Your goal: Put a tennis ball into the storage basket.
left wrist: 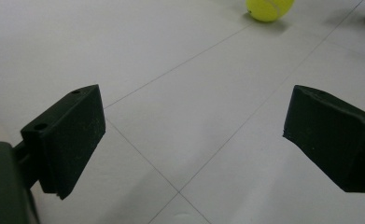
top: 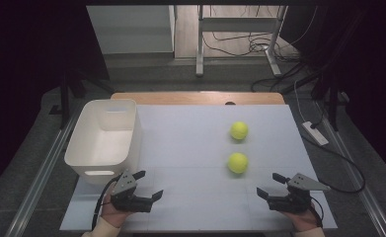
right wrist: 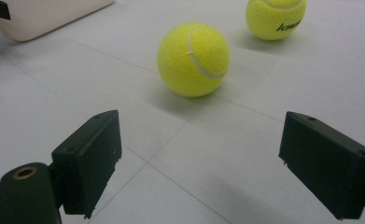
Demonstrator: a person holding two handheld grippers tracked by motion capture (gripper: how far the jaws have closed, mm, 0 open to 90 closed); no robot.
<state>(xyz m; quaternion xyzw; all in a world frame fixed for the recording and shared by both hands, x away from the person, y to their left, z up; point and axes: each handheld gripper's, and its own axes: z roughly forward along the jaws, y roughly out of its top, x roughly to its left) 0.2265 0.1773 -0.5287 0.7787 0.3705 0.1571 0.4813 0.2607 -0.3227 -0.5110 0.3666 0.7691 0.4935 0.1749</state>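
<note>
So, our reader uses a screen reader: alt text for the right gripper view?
A yellow tennis ball lies on a white table ahead of the right gripper, whose black fingers stand open and empty. A second tennis ball lies beyond it.

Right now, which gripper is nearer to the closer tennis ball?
Right. The right gripper sits just below and right of the nearer tennis ball, jaws open; the left gripper is farther off at its lower left.
</note>
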